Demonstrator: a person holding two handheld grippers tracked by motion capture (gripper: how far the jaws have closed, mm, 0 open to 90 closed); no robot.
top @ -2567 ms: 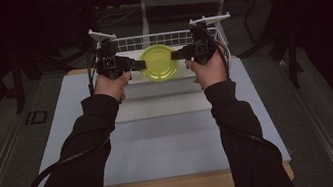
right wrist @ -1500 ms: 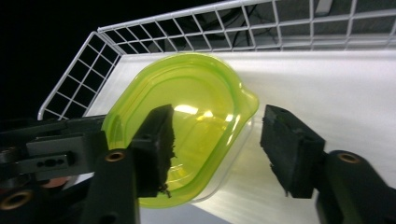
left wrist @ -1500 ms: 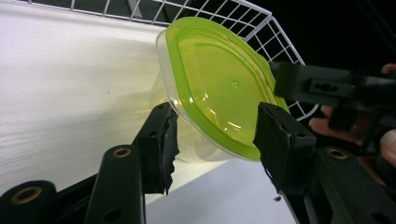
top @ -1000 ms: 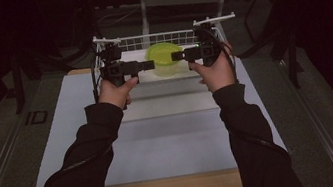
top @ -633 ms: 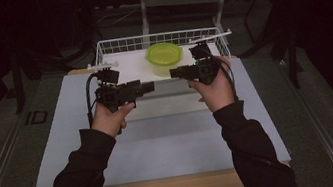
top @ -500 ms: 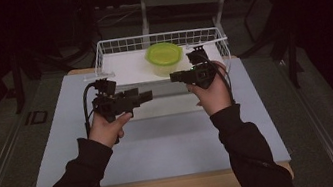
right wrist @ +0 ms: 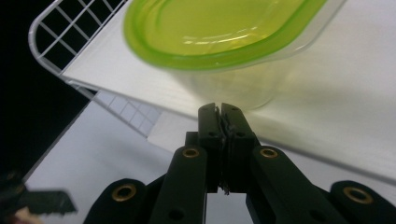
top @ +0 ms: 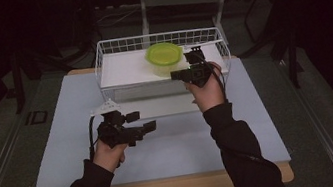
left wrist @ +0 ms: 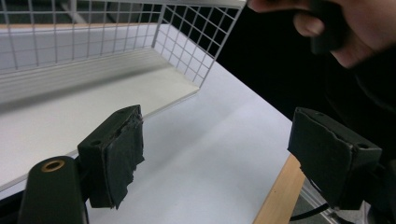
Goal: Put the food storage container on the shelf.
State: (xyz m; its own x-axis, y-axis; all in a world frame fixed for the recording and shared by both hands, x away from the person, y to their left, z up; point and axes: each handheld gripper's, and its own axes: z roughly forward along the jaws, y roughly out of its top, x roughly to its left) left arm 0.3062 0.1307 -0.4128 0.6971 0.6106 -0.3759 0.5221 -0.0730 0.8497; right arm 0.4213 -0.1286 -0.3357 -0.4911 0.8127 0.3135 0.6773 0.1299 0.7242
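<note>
A clear container with a green lid [top: 164,53] stands in the white wire basket [top: 155,36] at the back of the table. My right gripper [top: 174,76] hovers at the basket's front right and points left. In the right gripper view, the right gripper [right wrist: 220,108] has just closed and is shut on nothing, with the container [right wrist: 219,28] just beyond its tips. My left gripper [top: 142,121] is low over the table's left middle. In the left gripper view, the left gripper [left wrist: 215,144] has been opening and stands open, nothing between its pads [left wrist: 122,149].
The pale table top [top: 181,136] has a wooden front edge [top: 169,186]. The basket's mesh wall [left wrist: 196,28] and white liner lie ahead of the left gripper. The person's right hand [left wrist: 355,28] shows at that view's top right. Dark floor surrounds the table.
Both grippers have let go of the container and drawn back from the basket. The left hand has dropped toward the table and come nearer to the person. The right hand has sunk a little.
</note>
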